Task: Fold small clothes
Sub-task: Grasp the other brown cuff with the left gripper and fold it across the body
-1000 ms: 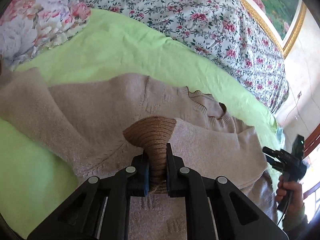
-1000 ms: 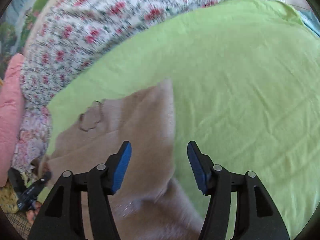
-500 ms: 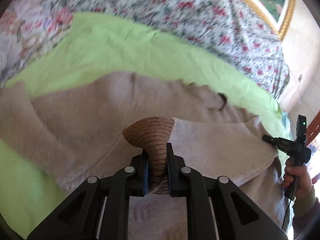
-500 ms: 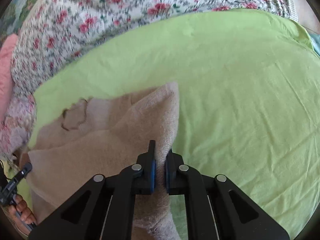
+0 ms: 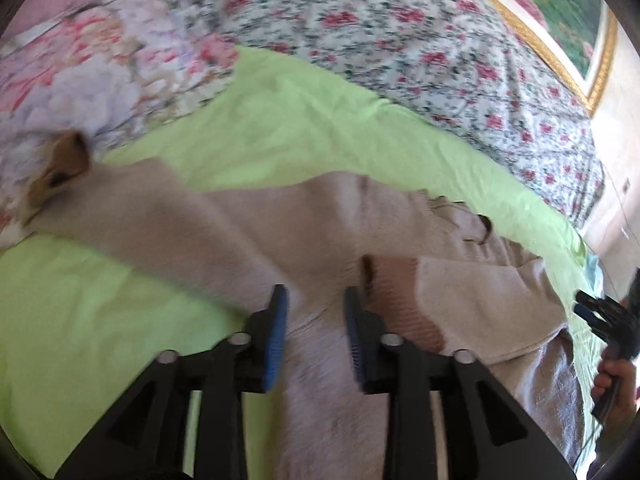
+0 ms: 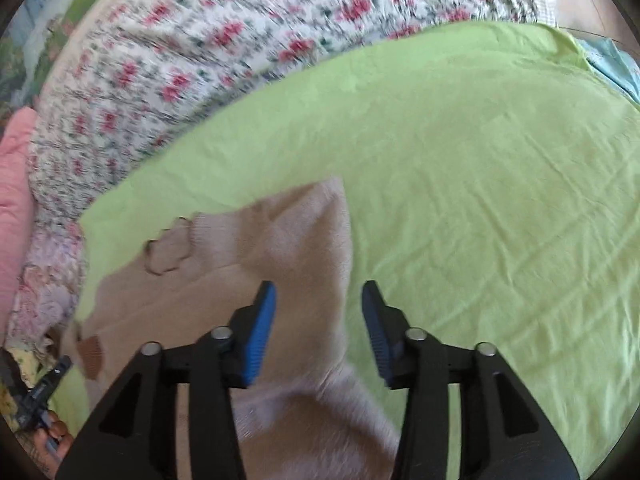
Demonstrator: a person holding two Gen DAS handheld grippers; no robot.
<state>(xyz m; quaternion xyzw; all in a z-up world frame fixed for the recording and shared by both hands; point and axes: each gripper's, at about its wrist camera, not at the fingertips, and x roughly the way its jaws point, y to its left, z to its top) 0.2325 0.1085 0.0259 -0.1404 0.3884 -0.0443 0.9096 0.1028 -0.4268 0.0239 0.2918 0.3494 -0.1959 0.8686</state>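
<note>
The beige knitted sweater point(image 5: 304, 216) lies partly folded on the lime-green bed sheet point(image 6: 480, 168). Left gripper point(image 5: 314, 332) jaws are opening above its body, brown cuff point(image 5: 400, 296) just right. Right gripper point(image 6: 320, 320) jaws are opening over its folded edge, gripping nothing.

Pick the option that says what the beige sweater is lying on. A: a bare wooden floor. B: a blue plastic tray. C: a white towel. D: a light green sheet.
D: the beige sweater is spread flat on the light green sheet, which shows on both sides of it and runs up to the floral quilt behind.
</note>
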